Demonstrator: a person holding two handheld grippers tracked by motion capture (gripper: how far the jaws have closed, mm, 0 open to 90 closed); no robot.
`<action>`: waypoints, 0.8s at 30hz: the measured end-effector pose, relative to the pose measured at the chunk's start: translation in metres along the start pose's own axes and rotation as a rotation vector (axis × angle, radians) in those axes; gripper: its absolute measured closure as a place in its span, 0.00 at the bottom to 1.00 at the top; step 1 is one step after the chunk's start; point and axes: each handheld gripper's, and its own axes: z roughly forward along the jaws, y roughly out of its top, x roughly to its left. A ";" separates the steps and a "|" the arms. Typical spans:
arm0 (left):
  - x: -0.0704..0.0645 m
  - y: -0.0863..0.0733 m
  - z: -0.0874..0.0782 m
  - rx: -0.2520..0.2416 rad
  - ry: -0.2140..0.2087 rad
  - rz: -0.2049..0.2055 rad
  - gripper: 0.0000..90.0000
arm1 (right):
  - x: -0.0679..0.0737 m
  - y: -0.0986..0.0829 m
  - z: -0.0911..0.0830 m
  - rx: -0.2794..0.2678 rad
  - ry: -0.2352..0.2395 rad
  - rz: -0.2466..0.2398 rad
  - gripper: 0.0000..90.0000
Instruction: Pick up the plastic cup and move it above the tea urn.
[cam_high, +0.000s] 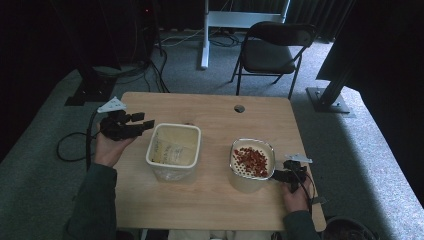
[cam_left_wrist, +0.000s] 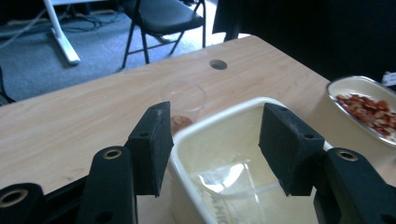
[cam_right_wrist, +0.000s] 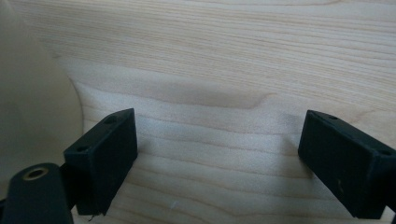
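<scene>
A cream square tub (cam_high: 173, 151) stands left of centre on the wooden table (cam_high: 210, 200), with a clear bag inside. To its right sits a second cream tub (cam_high: 251, 165) topped by a perforated insert of red pieces (cam_high: 251, 160). My left gripper (cam_high: 145, 125) hovers open at the left tub's left rim (cam_left_wrist: 219, 112); its jaws frame that rim. A small clear cup (cam_left_wrist: 184, 100) stands beyond the tub. My right gripper (cam_high: 278, 175) is open, low beside the right tub's right side, over bare wood (cam_right_wrist: 219, 116).
A folding chair (cam_high: 272, 47) stands on the carpet behind the table. A round grommet hole (cam_high: 239, 108) lies near the table's far edge. Black stands and cables lie on the floor at left. A dark bin (cam_high: 347, 231) sits at bottom right.
</scene>
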 end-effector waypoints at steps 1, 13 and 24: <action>0.002 0.000 0.002 -0.008 0.002 0.001 0.50 | 0.000 0.000 0.000 0.000 0.000 0.000 0.12; 0.030 -0.001 0.035 -0.030 -0.009 -0.019 0.48 | 0.000 0.000 0.000 0.001 0.000 0.001 0.12; 0.065 0.005 0.081 -0.017 0.042 -0.050 0.45 | 0.000 0.000 0.000 0.001 0.000 0.001 0.12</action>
